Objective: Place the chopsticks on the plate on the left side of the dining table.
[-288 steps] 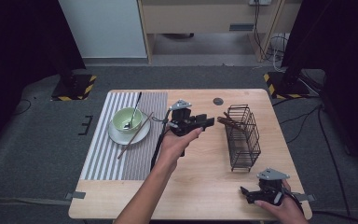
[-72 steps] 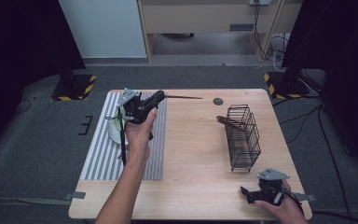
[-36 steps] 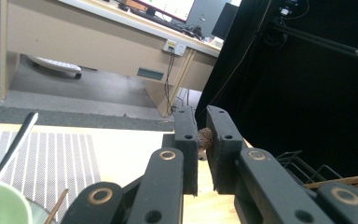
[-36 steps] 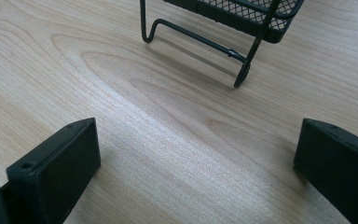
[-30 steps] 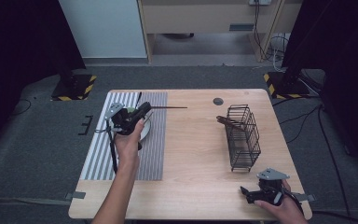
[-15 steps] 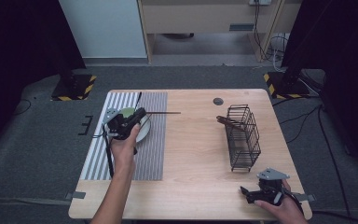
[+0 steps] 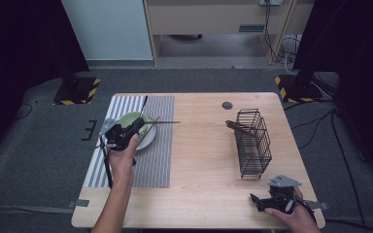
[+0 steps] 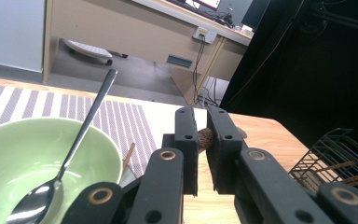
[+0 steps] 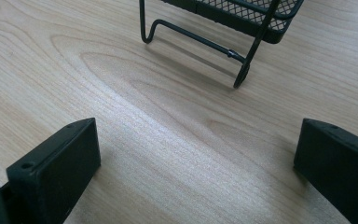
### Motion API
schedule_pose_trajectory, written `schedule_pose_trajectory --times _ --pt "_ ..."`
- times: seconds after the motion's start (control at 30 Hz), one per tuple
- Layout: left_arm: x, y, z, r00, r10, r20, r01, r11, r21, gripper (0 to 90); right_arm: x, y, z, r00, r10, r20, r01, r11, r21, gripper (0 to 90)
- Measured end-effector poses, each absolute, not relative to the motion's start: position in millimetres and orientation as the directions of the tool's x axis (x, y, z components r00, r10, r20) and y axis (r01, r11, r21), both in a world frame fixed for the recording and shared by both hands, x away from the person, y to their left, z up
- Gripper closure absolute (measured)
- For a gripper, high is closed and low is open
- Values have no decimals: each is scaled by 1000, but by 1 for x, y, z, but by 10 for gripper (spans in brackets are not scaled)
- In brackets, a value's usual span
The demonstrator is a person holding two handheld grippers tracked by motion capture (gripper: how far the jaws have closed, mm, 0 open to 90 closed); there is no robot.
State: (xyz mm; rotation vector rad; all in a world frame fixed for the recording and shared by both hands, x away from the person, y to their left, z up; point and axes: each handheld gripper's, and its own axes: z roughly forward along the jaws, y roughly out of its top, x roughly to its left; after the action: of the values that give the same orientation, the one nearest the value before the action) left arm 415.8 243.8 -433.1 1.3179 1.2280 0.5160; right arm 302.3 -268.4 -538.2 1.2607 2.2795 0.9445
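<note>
Your right tongs sit with jaws spread wide and nothing between them, close to the table's near edge, with bare wood running ahead to the wire basket's foot. Your left tongs are pinched narrow on a dark wooden stick, just beside the green bowl holding a spoon on the striped mat. Open tabletop lies between that stick's tip and the basket; I can read no writing anywhere.

I see the surface evenly lit from overhead, while the room's sides fall black. Sheen glares off the wood near the basket, whose frame casts soft shadows; my close fingers blur slightly.
</note>
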Motion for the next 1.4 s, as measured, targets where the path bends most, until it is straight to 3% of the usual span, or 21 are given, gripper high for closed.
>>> schedule_pose_trajectory --times 0.87,1.4 --pt "394 258 -453 333 872 -358 350 238 906 828 302 -268 -538 -529 848 4 602 372 706 4" --pt "370 263 -474 361 868 -341 410 181 894 827 303 -268 -538 -526 850 6 604 369 706 4"
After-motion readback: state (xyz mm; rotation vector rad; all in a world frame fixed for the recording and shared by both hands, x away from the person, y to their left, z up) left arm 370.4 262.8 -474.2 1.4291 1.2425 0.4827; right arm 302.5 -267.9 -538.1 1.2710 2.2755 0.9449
